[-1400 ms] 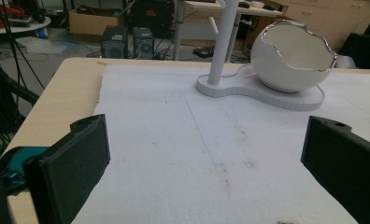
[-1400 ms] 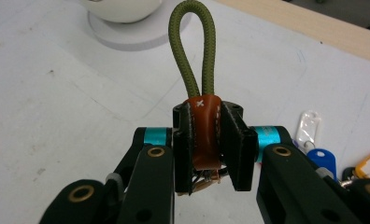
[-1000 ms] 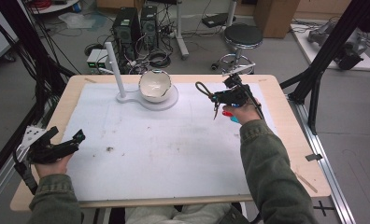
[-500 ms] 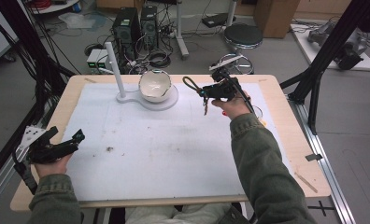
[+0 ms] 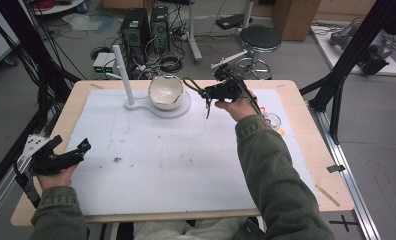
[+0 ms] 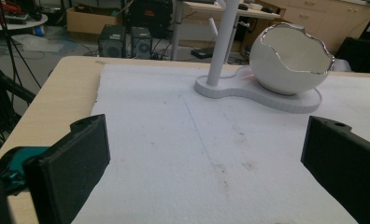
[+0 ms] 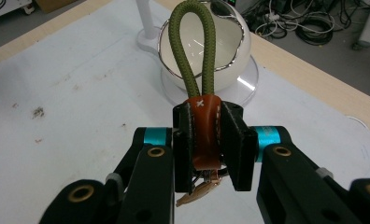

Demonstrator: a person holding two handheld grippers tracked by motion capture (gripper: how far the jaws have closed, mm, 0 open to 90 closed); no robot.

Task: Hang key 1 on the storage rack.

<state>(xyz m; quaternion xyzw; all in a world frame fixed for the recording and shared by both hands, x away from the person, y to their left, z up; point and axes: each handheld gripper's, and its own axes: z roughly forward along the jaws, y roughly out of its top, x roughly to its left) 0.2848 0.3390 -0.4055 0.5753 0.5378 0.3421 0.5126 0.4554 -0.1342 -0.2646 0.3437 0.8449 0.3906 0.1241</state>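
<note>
The right gripper (image 7: 206, 140) clamps the keychain (image 7: 204, 135) by its leather tab, loop leading toward the bowl (image 5: 166, 92) near the table's far edge, while the left gripper (image 5: 68, 155) waits open at the near-left corner.

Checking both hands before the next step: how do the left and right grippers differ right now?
The left gripper has its jaws wide apart with nothing between them; the right gripper is shut on a keychain with a green cord loop. The left sits low by the near table edge; the right is raised beside the bowl. Both have black jaws.
</note>
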